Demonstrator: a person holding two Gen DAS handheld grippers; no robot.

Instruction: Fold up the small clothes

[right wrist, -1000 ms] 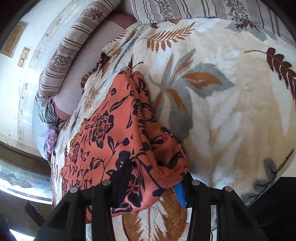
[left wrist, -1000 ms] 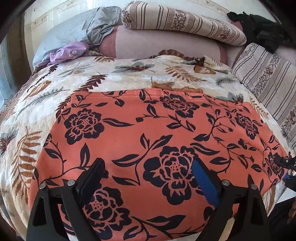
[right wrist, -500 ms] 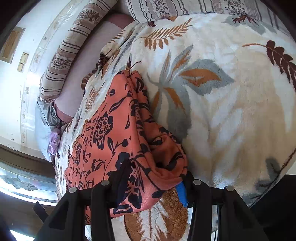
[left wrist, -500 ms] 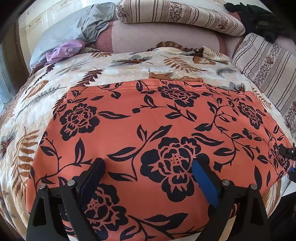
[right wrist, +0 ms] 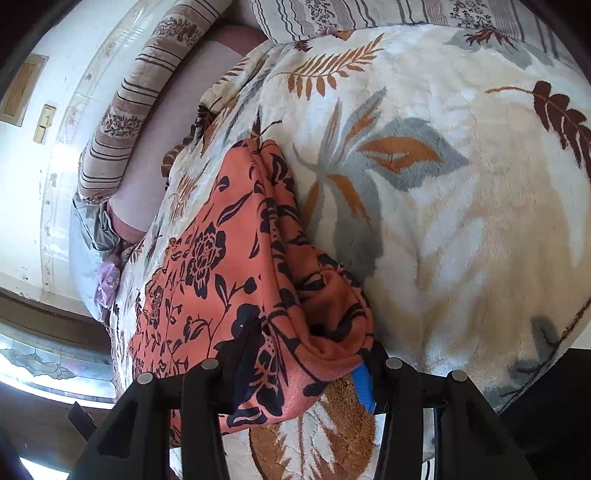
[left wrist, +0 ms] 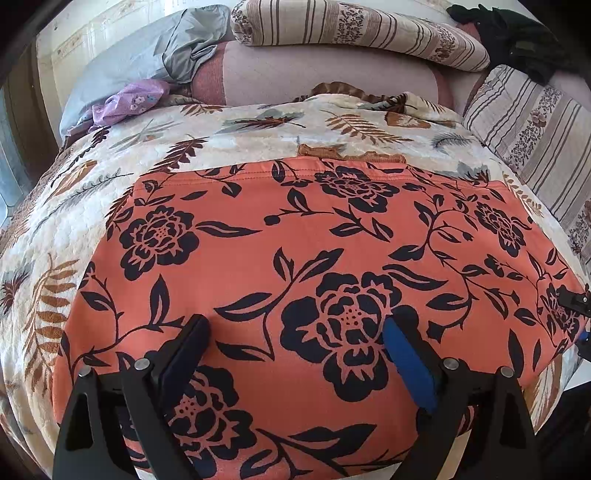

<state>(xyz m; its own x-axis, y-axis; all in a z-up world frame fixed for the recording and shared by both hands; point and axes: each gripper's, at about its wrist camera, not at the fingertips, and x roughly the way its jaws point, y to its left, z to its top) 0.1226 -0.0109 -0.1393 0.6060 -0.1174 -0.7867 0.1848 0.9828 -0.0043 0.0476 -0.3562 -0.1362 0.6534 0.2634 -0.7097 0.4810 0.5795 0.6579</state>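
An orange garment with black flowers (left wrist: 295, 236) lies spread flat on the leaf-patterned blanket (left wrist: 74, 192). My left gripper (left wrist: 295, 328) hovers low over its near half, jaws wide open, with the cloth lying flat under them. In the right wrist view the same garment (right wrist: 207, 258) runs away to the left. Its right end is bunched into a thick fold between the fingers of my right gripper (right wrist: 310, 343), which is shut on it. The tip of that gripper (left wrist: 574, 304) shows at the right edge of the left wrist view.
Striped pillows (left wrist: 354, 33) and a mauve bolster (left wrist: 317, 77) line the far side. A grey cloth (left wrist: 155, 55) and a purple floral garment (left wrist: 129, 101) lie at the far left. Dark clothes (left wrist: 517, 33) sit far right. The blanket's near right edge (right wrist: 535, 387) drops off.
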